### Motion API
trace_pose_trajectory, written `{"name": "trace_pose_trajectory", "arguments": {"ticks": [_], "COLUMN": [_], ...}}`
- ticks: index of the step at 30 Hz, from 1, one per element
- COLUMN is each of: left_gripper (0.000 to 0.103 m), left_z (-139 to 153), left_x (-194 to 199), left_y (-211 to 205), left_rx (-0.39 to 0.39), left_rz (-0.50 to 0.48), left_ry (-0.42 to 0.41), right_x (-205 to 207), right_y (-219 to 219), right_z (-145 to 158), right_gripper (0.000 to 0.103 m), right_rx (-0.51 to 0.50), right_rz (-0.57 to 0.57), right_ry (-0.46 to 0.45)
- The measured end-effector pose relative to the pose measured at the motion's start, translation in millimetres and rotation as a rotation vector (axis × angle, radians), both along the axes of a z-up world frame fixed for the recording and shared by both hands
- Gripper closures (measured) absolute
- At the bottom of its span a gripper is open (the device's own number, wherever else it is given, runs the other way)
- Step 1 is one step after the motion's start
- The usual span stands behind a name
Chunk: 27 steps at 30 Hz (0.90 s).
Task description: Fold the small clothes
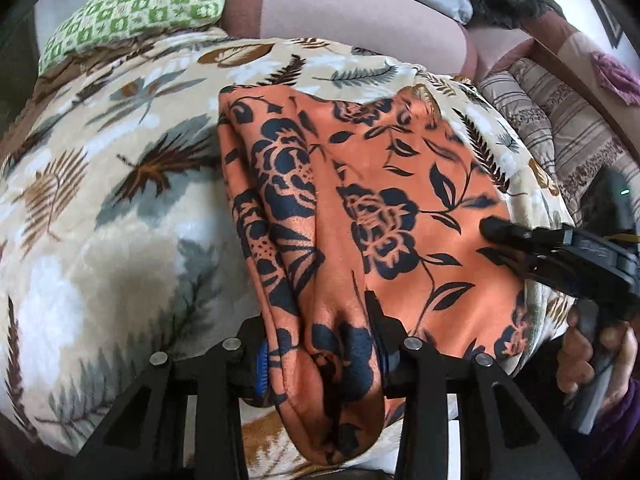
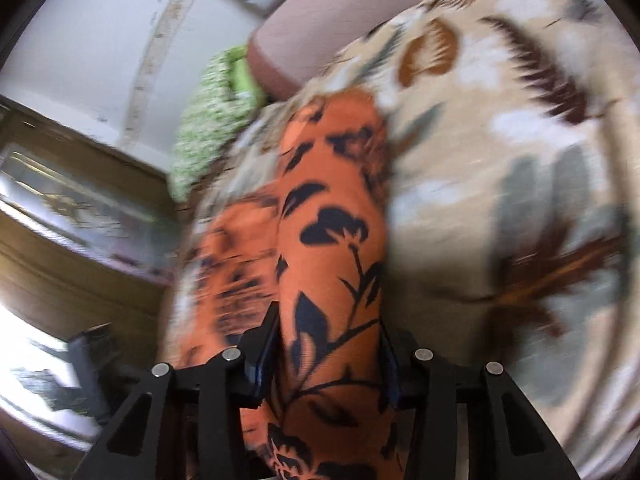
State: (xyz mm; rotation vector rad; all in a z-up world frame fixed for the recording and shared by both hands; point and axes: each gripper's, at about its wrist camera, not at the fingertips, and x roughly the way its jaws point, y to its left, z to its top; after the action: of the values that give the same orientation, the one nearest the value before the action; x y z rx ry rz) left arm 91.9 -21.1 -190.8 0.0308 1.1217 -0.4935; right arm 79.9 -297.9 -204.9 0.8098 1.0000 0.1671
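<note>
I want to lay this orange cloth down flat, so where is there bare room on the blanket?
The blanket is bare left of the orange cloth, from the green pillow down to the left gripper. It is crowded on the right: the right gripper, also gripping the cloth, and a striped cushion close that side in.

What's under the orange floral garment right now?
The orange floral garment lies on the leaf-print blanket, which shows all around it. Both grippers pinch bunched fabric. Whatever lies beneath the cloth itself is covered.

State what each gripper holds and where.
Both grip the orange floral garment: left gripper on a bunched near edge, right gripper on another bunched fold.
</note>
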Motion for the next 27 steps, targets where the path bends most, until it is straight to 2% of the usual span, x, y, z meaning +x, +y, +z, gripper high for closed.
{"name": "trace_pose_trajectory", "arguments": {"ticks": [2, 6, 8, 9, 10, 12, 13, 15, 16, 19, 22, 23, 24, 25, 27], "left_gripper": [0.06, 0.057, 0.051, 0.042, 0.038, 0.038, 0.038, 0.038, 0.038, 0.038, 0.037, 0.037, 0.037, 0.037, 0.037], "left_z": [4, 23, 36, 41, 46, 48, 46, 33, 24, -3, -16, -17, -18, -18, -16], "left_x": [-2, -13, -15, -14, -12, -9, -6, 1, 6, 15, 17, 18, 19, 18, 14], "left_y": [1, 5, 8, 9, 9, 11, 11, 13, 16, 26, 37, 40, 40, 40, 40], "left_rx": [-0.001, 0.052, 0.075, 0.095, 0.13, 0.185, 0.223, 0.295, 0.313, 0.329, 0.295, 0.285, 0.282, 0.287, 0.288], "left_rz": [0.021, 0.016, 0.018, 0.027, 0.04, 0.049, 0.055, 0.077, 0.081, 0.092, 0.094, 0.096, 0.094, 0.089, 0.089], "left_ry": [0.002, -0.049, -0.109, -0.142, -0.191, -0.242, -0.267, -0.279, -0.258, -0.194, -0.169, -0.167, -0.17, -0.174, -0.182], "right_x": [-4, -13, -12, -11, -8, 7, 17, 37, 51, 92, 138, 157, 165, 169, 169], "right_y": [-11, -6, -5, -4, -2, 7, 12, 24, 29, 42, 45, 49, 52, 54, 55], "right_z": [-8, 24, 43, 52, 57, 65, 69, 75, 77, 71, 31, 4, -6, -4, 6], "right_gripper": [0.044, 0.044, 0.044, 0.044, 0.044, 0.044, 0.045, 0.059, 0.063, 0.064, 0.064, 0.064, 0.064, 0.064, 0.063], "right_rx": [0.049, -0.137, -0.173, -0.172, -0.169, -0.171, -0.189, -0.225, -0.243, -0.28, -0.303, -0.301, -0.329, -0.356, -0.356], "right_rz": [-0.044, -0.047, -0.059, -0.058, -0.05, -0.002, 0.016, 0.036, 0.052, 0.075, 0.094, 0.126, 0.14, 0.135, 0.118], "right_ry": [0.034, -0.035, -0.101, -0.133, -0.148, -0.158, -0.158, -0.155, -0.143, -0.086, 0.06, 0.155, 0.17, 0.144, 0.157]}}
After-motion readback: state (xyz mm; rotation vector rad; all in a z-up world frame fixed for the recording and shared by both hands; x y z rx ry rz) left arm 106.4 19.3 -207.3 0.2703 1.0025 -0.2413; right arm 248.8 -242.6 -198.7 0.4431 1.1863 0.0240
